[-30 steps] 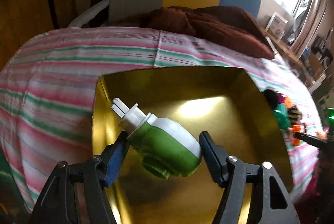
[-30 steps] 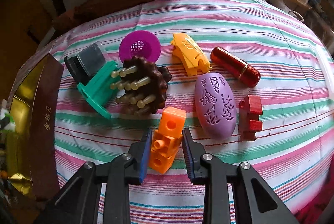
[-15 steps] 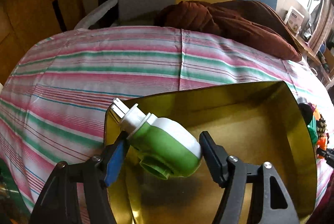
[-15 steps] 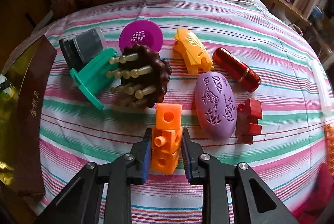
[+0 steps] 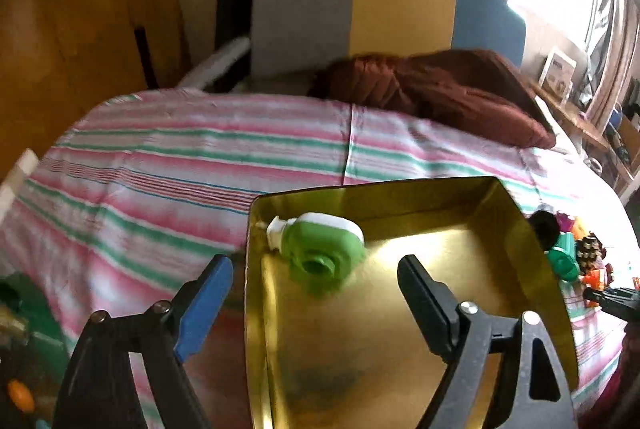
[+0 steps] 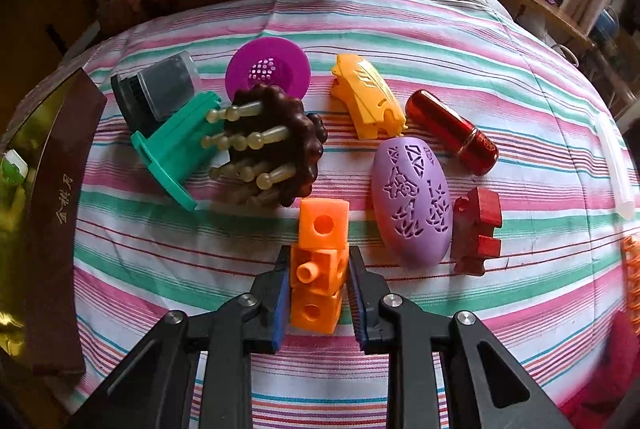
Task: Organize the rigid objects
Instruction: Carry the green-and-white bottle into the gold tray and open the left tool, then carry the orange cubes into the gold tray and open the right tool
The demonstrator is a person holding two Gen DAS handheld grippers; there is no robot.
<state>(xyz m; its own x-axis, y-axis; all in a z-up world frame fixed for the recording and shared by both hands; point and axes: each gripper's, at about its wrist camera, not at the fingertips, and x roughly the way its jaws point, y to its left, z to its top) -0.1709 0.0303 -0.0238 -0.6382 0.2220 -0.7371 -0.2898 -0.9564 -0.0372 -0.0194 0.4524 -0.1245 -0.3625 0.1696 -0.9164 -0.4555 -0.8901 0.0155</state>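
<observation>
My left gripper (image 5: 314, 271) is open and empty above the gold box (image 5: 400, 349). The green and white plug-in device (image 5: 320, 249) lies blurred in the box's far left corner, clear of both fingers. My right gripper (image 6: 319, 263) is shut on the orange linking-cube block (image 6: 320, 261), which stands on end on the striped bedspread (image 6: 400, 29). The gold box with its brown side (image 6: 52, 221) shows at the left edge of the right wrist view.
On the bedspread lie a purple oval case (image 6: 412, 197), red puzzle piece (image 6: 476, 229), red cylinder (image 6: 452, 131), yellow clip (image 6: 366, 97), purple strainer (image 6: 268, 69), brown massager (image 6: 276, 149), teal piece (image 6: 176, 149) and grey container (image 6: 160, 89). A brown blanket (image 5: 432, 89) lies behind.
My left gripper opened and let go of the green device, which dropped into the gold box. My right gripper closed on the orange block, now standing straighter between the fingers.
</observation>
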